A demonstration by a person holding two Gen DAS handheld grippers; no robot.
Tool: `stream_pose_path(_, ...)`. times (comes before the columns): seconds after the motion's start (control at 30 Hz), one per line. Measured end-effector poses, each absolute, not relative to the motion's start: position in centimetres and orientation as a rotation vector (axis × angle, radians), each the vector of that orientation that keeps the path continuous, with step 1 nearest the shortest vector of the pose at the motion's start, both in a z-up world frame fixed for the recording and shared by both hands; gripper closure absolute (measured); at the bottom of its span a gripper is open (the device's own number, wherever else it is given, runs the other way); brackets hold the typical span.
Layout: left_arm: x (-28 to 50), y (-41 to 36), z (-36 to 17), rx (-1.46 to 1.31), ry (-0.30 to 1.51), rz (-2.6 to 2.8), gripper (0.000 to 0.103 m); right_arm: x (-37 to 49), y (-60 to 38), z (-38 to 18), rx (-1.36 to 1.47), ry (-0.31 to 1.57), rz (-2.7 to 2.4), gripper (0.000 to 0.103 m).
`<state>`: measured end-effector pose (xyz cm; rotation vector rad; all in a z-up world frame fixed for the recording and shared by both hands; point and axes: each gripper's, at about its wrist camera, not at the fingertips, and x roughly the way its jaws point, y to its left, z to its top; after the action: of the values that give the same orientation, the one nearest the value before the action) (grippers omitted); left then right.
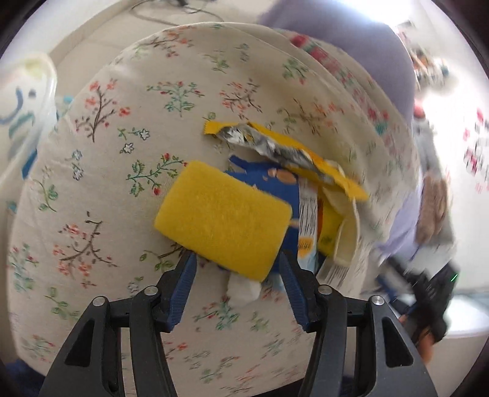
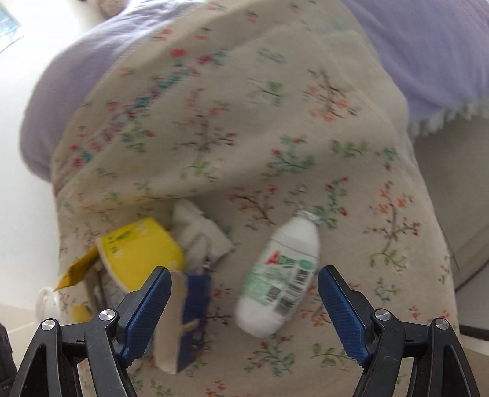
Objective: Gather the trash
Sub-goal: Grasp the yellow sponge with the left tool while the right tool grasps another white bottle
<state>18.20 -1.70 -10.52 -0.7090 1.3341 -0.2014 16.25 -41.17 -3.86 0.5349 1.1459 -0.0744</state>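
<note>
In the left wrist view my left gripper (image 1: 235,262) is shut on a yellow sponge (image 1: 221,218) and holds it over a floral cushion (image 1: 122,122). Behind the sponge lies a trash pile: a torn yellow foil wrapper (image 1: 275,146), a blue wrapper (image 1: 272,183) and a white tissue wad (image 1: 243,290). In the right wrist view my right gripper (image 2: 244,287) is open, its jaws wide apart on either side of a white plastic bottle (image 2: 279,276) lying on the cushion (image 2: 229,122). A blue carton piece (image 2: 186,320), a yellow paper cup (image 2: 140,256) and a crumpled tissue (image 2: 198,235) lie to its left.
A lilac blanket (image 2: 428,45) lies behind the cushion, also in the left wrist view (image 1: 351,39). A clear plastic bag (image 1: 21,100) is at the far left. Pale floor with cables (image 1: 171,12) shows beyond the cushion. Both views are motion-blurred.
</note>
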Motion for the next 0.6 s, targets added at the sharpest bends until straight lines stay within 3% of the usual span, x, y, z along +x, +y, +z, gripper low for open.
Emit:
stream_pose_path(0.37,19.5,0.8,-11.1,-0.836,1.309,-0.147,0.032,16.2,-43.1,-7.8,0.667,1.255,-0.153,0.022)
stream_pose_path(0.6,19.9,2.6,-10.8,-0.909,1.248,-0.14,0.032,16.8,-43.2,-8.7,0.658,1.28,-0.18,0.029)
